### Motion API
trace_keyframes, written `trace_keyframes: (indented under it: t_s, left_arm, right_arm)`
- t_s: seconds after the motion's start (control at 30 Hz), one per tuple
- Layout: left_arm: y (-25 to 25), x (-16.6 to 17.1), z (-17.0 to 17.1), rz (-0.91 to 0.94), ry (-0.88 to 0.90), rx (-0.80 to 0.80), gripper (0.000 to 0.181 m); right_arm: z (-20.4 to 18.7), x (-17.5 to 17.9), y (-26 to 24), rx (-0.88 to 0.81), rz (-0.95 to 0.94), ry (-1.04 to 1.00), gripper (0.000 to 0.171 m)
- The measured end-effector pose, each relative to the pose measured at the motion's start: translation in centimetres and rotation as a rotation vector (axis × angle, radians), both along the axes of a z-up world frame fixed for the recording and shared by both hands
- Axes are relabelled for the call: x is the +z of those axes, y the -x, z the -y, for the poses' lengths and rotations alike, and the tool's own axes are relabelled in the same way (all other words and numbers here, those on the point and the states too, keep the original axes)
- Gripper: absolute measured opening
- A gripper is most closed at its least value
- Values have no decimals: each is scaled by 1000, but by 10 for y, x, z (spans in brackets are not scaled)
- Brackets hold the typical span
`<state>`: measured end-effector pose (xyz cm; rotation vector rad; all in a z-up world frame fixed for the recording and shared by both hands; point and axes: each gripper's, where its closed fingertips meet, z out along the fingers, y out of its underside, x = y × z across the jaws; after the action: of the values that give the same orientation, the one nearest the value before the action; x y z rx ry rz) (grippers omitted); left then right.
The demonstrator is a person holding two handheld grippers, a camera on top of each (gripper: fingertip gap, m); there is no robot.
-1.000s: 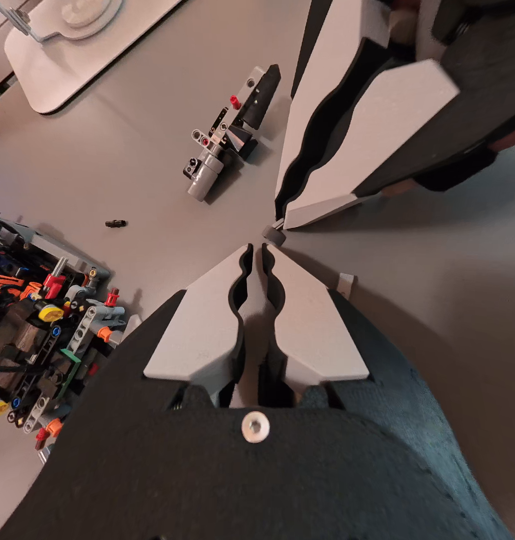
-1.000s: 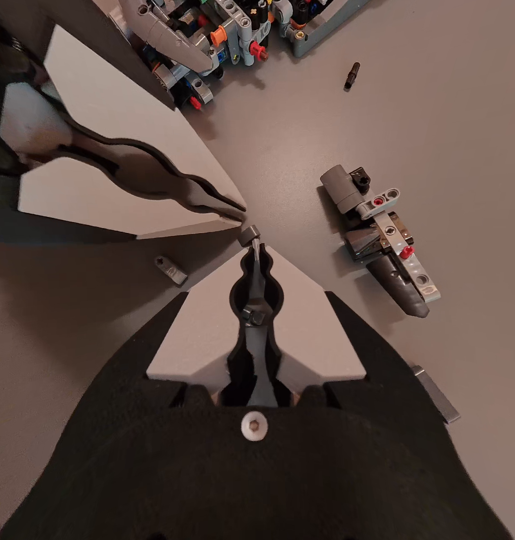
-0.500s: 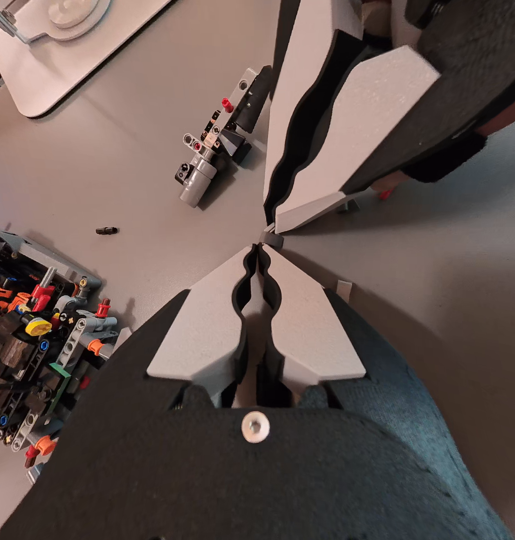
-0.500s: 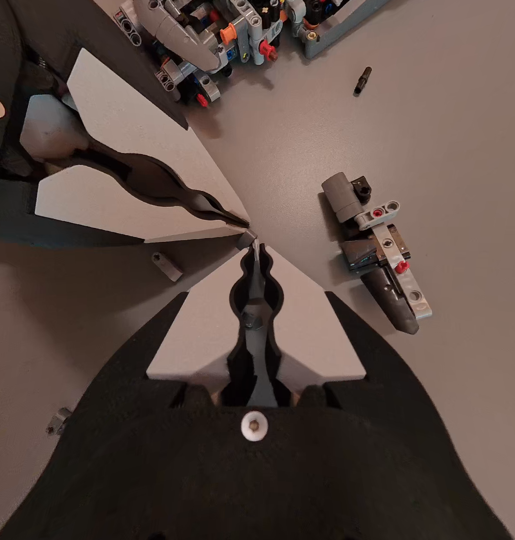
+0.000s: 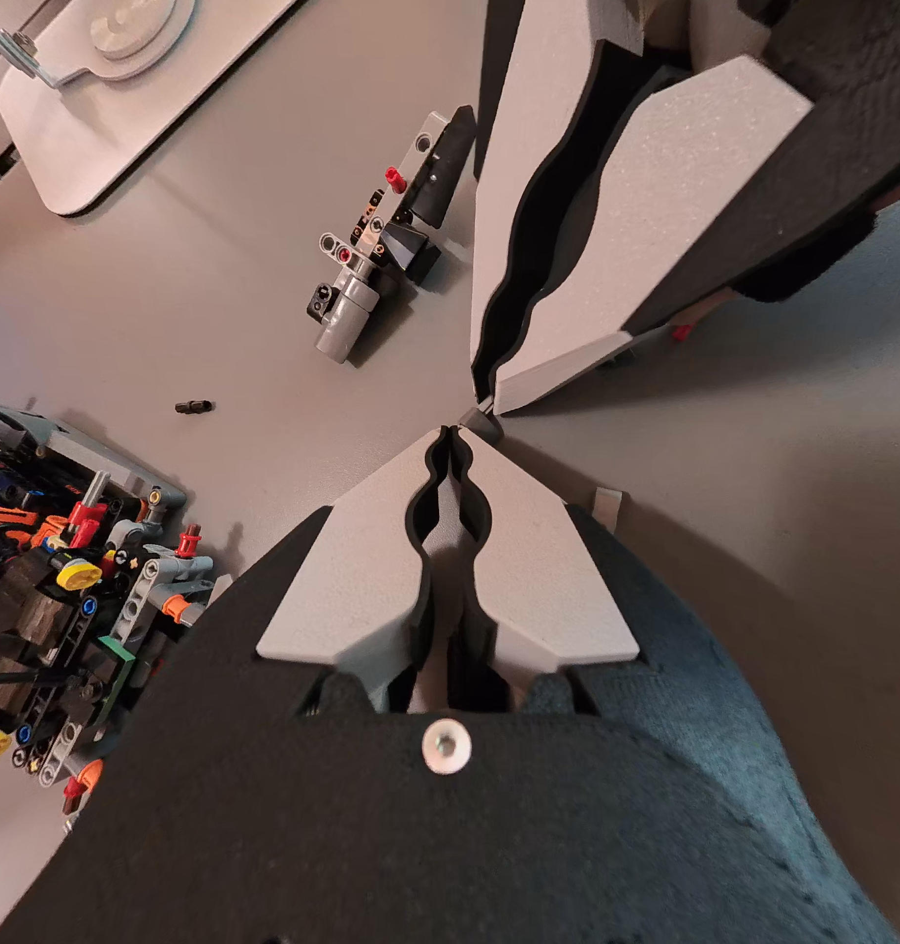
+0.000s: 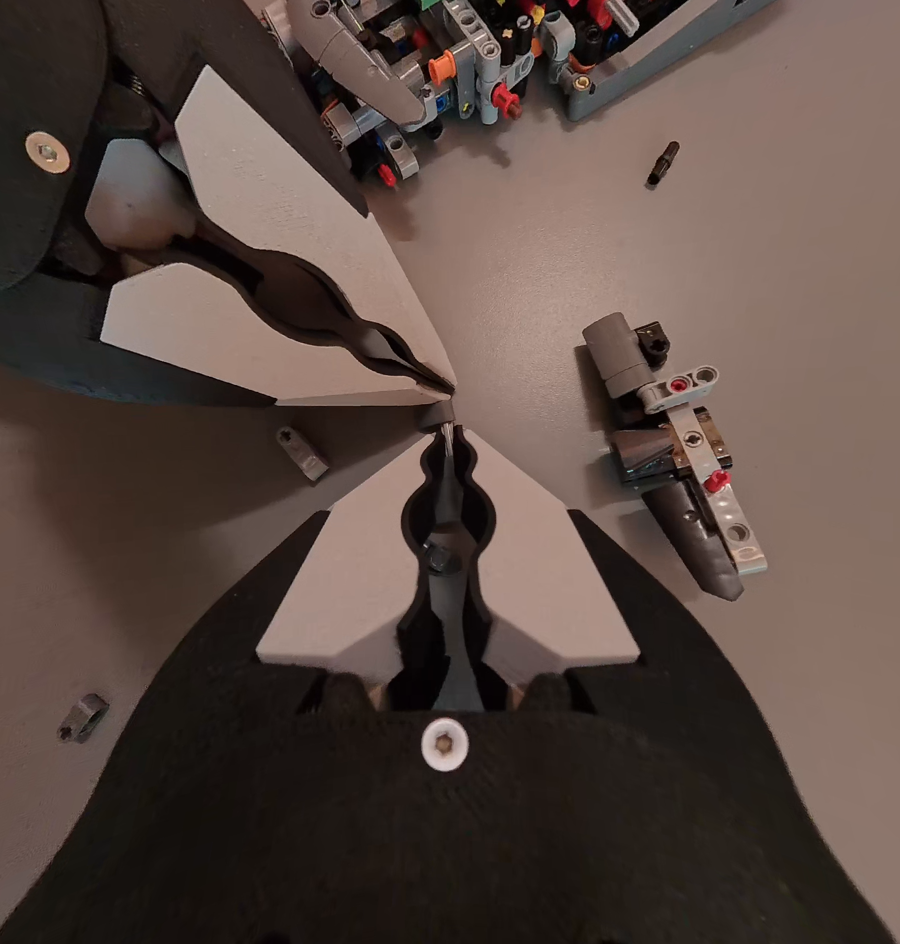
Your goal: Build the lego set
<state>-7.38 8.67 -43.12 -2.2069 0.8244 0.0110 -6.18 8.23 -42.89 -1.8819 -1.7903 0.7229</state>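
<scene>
On our grey table [image 5: 131,306], one black pin [image 5: 194,406] at nine o'clock; right gripper [image 6: 450,434] clamps an axle [image 6: 447,443], left gripper [image 5: 449,434] pressed together.

Closed up since a second ago: left gripper [image 5: 448,431], once a little apart at the tips. Moved in from a small gap to touching the small grey bush [image 6: 437,415] on the thin axle [image 6: 448,443].

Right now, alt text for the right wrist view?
Right gripper pinches a thin axle tipped with a small grey bush; the left gripper, closed, meets it from upper left. A grey sub-assembly lies right; the main model sits at top.
</scene>
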Motion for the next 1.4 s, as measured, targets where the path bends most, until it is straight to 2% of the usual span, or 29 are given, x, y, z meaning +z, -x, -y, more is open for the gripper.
trace_keyframes:
  t_s: [0.8,1.13,1.37,1.4]
  left_arm:
    - [0,0,1,-36,-58,-18,0]
    - [1,2,15,-21,-72,-69,0]
    - [-9,20,29,85,-101,-96,0]
    - [-9,22,32,47,-120,-110,0]
  right_arm:
    - [2,0,2,-108,-74,0,0]
    - [15,0,4,-176,-52,-28,0]
    - [36,8,7,-202,-67,-36,0]
    - [37,9,5,-208,-48,-80,0]
